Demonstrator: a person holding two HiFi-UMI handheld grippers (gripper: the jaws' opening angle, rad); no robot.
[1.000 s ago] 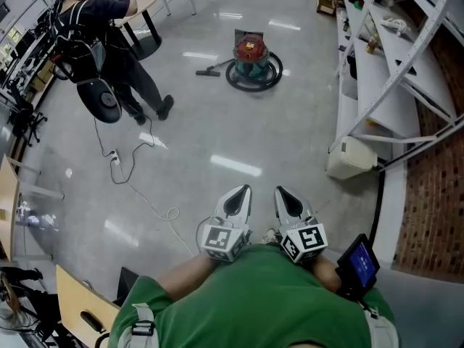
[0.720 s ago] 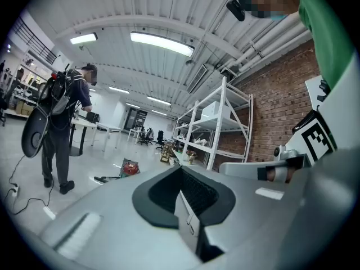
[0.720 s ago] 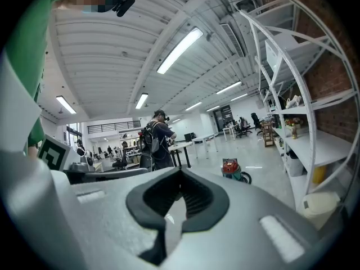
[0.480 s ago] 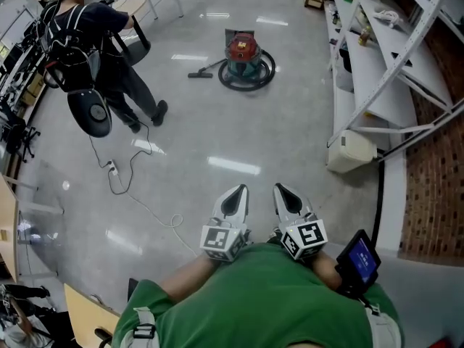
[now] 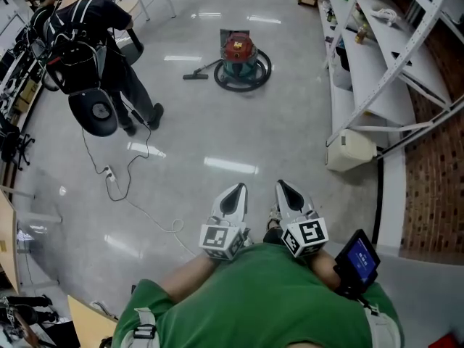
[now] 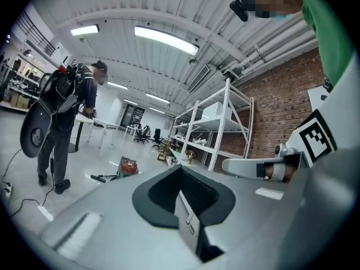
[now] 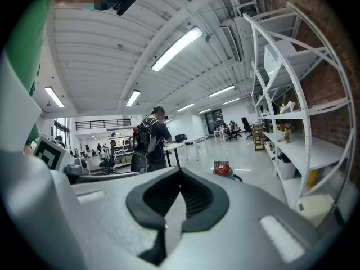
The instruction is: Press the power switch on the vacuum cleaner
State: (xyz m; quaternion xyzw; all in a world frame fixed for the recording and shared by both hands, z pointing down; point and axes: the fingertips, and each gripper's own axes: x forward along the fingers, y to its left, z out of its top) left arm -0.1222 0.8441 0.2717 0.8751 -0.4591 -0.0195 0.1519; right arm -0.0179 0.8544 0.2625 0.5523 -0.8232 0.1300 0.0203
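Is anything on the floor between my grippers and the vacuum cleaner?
Nothing visible: open floor runs from the left gripper and right gripper to the vacuum cleaner; the person and cable are off left.

Red-lidded, teal-bodied vacuum cleaner [image 5: 241,55] (black hose [image 5: 267,69] around it), pale grey floor [image 5: 239,129], green shirt [image 5: 254,303], red brick wall [image 5: 435,194], white shelving [image 5: 365,62]

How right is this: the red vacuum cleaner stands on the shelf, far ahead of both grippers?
Not quite: the head view shows the red vacuum cleaner on the floor, not the shelf, far ahead of left gripper and right gripper.
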